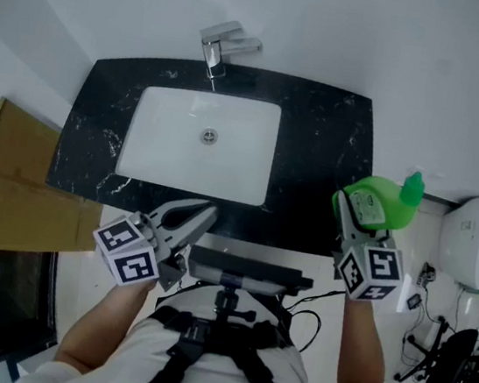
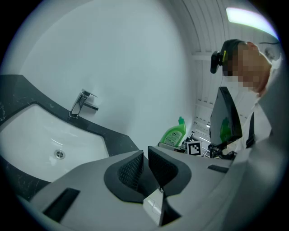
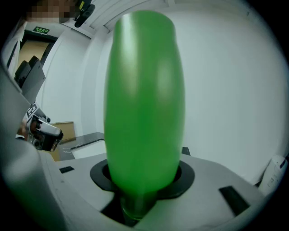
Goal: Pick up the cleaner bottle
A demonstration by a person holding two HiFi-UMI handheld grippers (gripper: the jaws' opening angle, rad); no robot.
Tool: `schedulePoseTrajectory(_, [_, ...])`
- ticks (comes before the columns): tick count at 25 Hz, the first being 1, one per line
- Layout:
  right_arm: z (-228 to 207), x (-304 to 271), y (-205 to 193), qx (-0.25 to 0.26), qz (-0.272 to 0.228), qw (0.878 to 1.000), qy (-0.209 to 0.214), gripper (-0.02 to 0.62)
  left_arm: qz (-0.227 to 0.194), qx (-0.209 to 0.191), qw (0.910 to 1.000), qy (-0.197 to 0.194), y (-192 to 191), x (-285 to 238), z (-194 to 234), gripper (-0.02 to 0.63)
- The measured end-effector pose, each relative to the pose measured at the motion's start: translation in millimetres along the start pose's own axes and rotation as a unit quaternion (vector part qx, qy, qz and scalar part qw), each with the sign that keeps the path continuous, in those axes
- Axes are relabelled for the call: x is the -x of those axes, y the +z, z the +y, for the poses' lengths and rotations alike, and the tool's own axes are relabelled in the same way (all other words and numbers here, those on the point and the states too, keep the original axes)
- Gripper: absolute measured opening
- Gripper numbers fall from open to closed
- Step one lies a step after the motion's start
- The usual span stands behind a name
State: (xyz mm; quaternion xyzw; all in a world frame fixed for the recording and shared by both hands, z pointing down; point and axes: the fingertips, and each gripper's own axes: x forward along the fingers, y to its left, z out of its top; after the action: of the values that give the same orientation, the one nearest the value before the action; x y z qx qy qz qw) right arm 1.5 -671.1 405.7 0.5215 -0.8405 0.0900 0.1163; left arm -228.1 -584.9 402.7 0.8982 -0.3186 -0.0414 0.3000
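Nearest, chest harness straps and a black camera mount (image 1: 241,275), partly cut off at the bottom edge of the head view. Two grippers. The left gripper (image 1: 204,214) is clenched on nothing, its pads pressed together. The right gripper (image 1: 351,213) is clamped on the one cleaner bottle (image 1: 382,204), green, tipped with its cap toward the right, at the right end of the black countertop (image 1: 322,140). In the right gripper view the bottle (image 3: 144,103) fills the middle; its lower end is sunk between the jaws and it blocks what lies behind. Whether it is clear of the counter: cannot tell. From the left gripper view the bottle (image 2: 173,133) is small and its label unreadable. Farther: one white basin (image 1: 169,128), one drain (image 1: 209,136), one faucet (image 1: 224,47). Cardboard (image 1: 18,191) lies left, partly under the counter edge.
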Motion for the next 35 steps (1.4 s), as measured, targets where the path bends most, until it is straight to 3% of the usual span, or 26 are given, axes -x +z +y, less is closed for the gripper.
schedulePoseTrajectory(13, [15.6, 41.7, 25.7, -0.003, -0.007, 1.0, 0.008, 0.175, -0.025, -0.003, 0.9997, 0.001, 4.8, 25.3, -1.4, 0.031])
schedulePoseTrajectory(35, [20.7, 80.4, 47.5, -0.014, -0.012, 1.0, -0.013, 0.175, -0.036, -0.075, 0.9965, 0.011, 27.0, 44.0, -14.5, 0.031])
